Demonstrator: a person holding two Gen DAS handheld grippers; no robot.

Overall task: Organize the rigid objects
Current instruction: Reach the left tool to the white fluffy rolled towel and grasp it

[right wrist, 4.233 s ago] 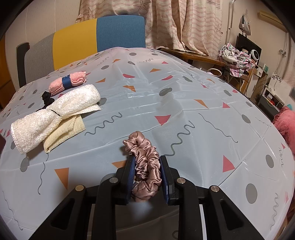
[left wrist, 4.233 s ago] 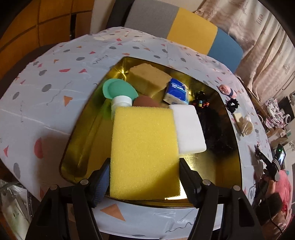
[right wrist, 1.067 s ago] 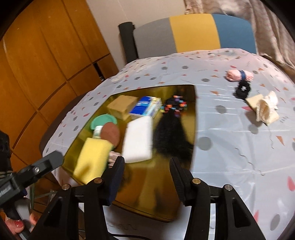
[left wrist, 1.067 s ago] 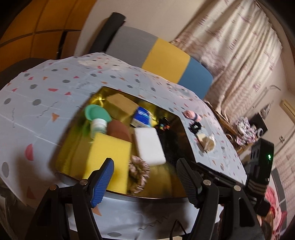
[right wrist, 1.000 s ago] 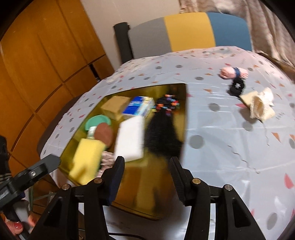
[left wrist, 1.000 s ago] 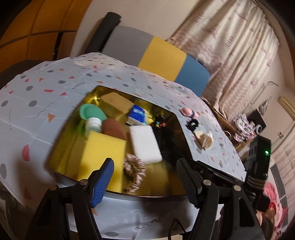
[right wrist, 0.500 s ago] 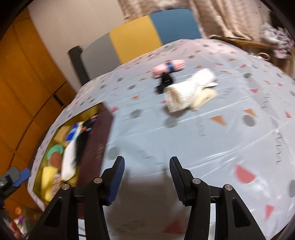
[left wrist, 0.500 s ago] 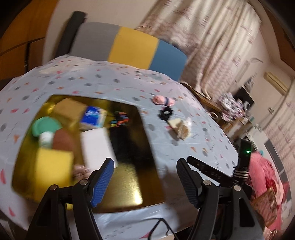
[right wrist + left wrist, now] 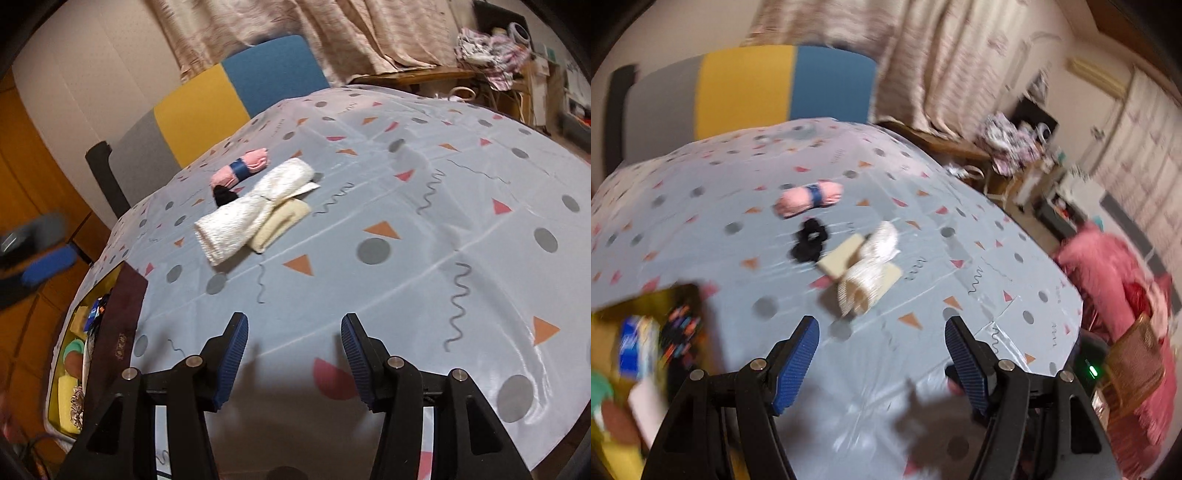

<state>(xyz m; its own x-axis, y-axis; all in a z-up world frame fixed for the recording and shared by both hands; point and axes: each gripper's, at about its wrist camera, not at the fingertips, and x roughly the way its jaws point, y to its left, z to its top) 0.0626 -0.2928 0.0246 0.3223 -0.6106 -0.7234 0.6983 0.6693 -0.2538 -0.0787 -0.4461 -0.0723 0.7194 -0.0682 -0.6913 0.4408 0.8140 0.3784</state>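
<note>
My left gripper (image 9: 880, 325) is open and empty above the patterned tablecloth (image 9: 960, 258). Just ahead of it lie a white towel roll (image 9: 868, 273) on a cream cloth (image 9: 838, 258), a black scrunchie (image 9: 809, 240) and a pink roll with a blue band (image 9: 809, 194). The gold tray (image 9: 609, 317) is blurred at the left edge. My right gripper (image 9: 293, 321) has its jaws opening with nothing between them. The white towel roll (image 9: 255, 210) lies ahead and to its left. The tray (image 9: 123, 306), holding a yellow sponge (image 9: 66, 387) and a pink satin scrunchie (image 9: 76, 402), is at the far left.
A grey, yellow and blue chair back (image 9: 750, 88) stands behind the table. Curtains and a cluttered side table (image 9: 424, 74) lie beyond the far right edge. A pink cushion (image 9: 1108, 277) is off the table's right side. The left gripper's blue pad (image 9: 48, 264) shows blurred at left.
Both views have swung right, from the gold tray to the cloths on the tablecloth. The yellow sponge and pink scrunchie held earlier now lie in the tray.
</note>
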